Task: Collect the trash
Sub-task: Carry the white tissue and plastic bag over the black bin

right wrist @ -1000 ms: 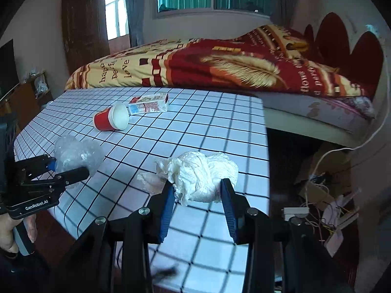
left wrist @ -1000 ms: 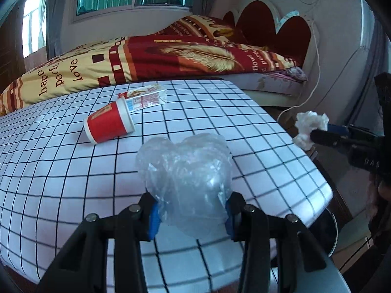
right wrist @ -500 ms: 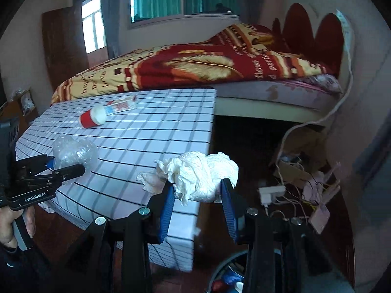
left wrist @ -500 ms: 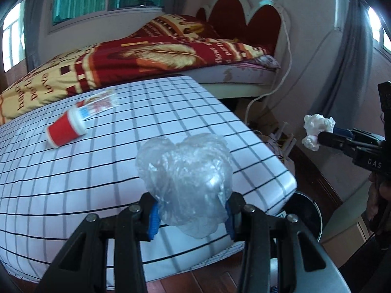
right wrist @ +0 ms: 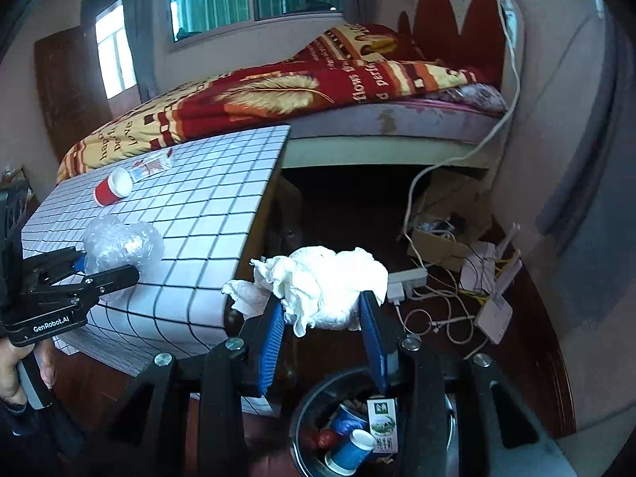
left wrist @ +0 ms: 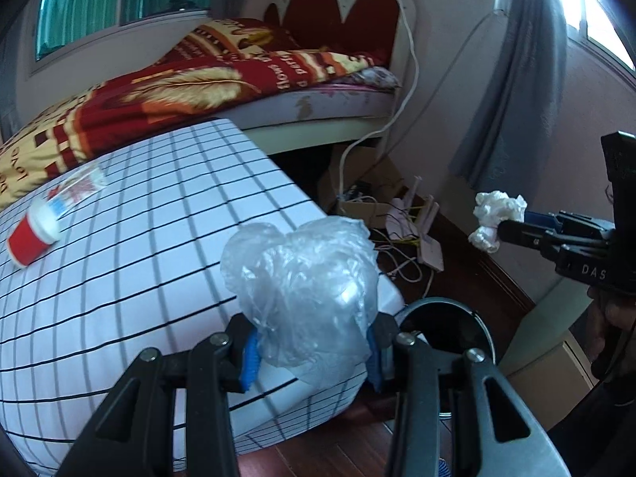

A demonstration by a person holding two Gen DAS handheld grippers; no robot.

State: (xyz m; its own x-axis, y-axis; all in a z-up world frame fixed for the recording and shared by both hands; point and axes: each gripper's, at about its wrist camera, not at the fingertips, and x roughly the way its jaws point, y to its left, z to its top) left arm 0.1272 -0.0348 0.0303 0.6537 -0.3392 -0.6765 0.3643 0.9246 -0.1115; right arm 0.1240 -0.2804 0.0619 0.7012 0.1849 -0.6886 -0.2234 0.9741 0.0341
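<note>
My left gripper (left wrist: 312,351) points forward and a little down, its blue-padded fingers (left wrist: 249,353) pressed in from both sides on a crumpled plastic bag (left wrist: 300,290). In the right wrist view my left hand (right wrist: 24,365) is wrapped round that gripper's handle. My right gripper (right wrist: 322,332) is held out level beside it, its blue pads (right wrist: 271,342) clamped on a wad of white tissue (right wrist: 326,284)

Crumpled clear plastic bag (left wrist: 302,290) and wadded white tissue (right wrist: 326,286) aloft; red cup (right wrist: 112,191) toppled beside carton (right wrist: 153,165).
</note>
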